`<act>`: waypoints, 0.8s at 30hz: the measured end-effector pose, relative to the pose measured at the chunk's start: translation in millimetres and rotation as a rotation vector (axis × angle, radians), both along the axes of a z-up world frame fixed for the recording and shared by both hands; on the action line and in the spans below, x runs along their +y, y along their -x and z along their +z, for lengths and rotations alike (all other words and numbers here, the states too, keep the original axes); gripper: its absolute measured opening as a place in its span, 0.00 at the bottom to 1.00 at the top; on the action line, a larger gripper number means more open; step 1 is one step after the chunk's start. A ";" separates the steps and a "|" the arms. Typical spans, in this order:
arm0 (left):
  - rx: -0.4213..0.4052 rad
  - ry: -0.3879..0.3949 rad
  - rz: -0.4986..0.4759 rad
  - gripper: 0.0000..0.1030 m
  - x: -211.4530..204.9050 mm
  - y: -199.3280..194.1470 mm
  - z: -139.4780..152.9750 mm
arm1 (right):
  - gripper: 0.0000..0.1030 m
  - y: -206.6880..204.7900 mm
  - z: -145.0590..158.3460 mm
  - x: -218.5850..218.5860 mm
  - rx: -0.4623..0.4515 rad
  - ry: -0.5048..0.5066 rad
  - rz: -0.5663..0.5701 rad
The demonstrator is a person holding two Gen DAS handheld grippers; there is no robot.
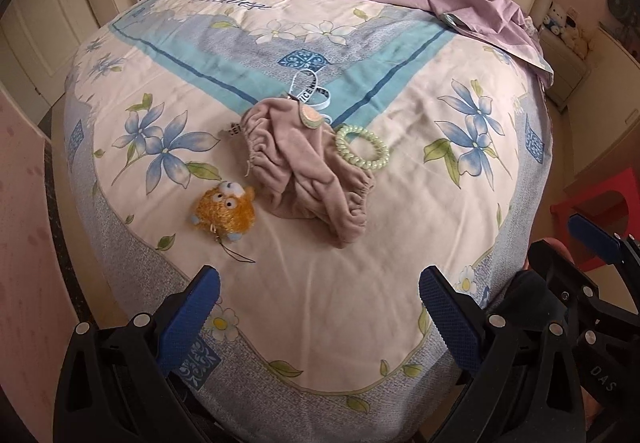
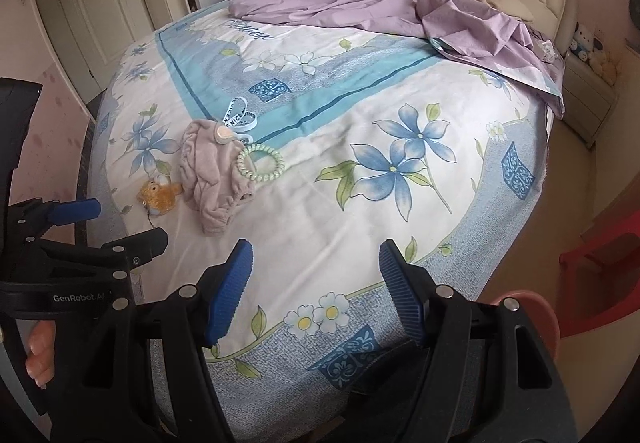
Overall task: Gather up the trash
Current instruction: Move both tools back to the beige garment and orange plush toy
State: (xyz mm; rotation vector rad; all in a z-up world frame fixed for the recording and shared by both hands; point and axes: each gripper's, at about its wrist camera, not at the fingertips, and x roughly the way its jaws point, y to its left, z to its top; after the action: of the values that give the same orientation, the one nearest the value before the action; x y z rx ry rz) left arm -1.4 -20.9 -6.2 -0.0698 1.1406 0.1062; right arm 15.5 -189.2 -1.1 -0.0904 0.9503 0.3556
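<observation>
Both grippers hang over the foot of the round bed with the floral blue-and-cream cover [image 1: 304,315], jaws wide apart and empty: left gripper [image 1: 320,315], right gripper [image 2: 316,287]. "GenRobot.AI" is printed on the left one's black frame. Mid-bed, a white ribbon printed "NICE" [image 1: 310,89] touches the crumpled mauve velvet cloth [image 1: 308,171], a pale green coil hair tie [image 1: 362,147] and a fuzzy orange plush charm [image 1: 224,213] beside it.

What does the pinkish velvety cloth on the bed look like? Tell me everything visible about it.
The pinkish velvety cloth lies crumpled in a heap on the flowered bedspread, near the bed's middle. It looks like soft plush fabric with gathered, elasticated edges. A round peach tag sits on its far end, beside a printed ribbon. A pale green spiral hair tie touches one side, partly overlapping it; an orange plush toy lies close by, apart. Nothing holds it.
</observation>
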 end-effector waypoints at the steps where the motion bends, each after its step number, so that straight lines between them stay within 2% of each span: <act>1: 0.000 0.000 0.009 0.95 5.0 0.5 -0.6 | 0.63 -0.3 -0.6 4.5 0.002 0.002 0.007; 12: 0.014 -0.003 0.095 0.95 58.8 -2.5 -14.1 | 0.63 -10.2 -15.7 60.6 0.041 0.022 0.100; 24: 0.046 -0.004 0.113 0.95 96.0 -26.6 -43.2 | 0.63 -36.4 -34.8 109.1 0.074 0.033 0.167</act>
State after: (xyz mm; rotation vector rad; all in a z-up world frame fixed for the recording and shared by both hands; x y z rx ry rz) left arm 25.3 75.1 -49.4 -0.1283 1.1826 0.2113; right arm 51.9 -80.1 -35.9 -0.1889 1.0245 0.5003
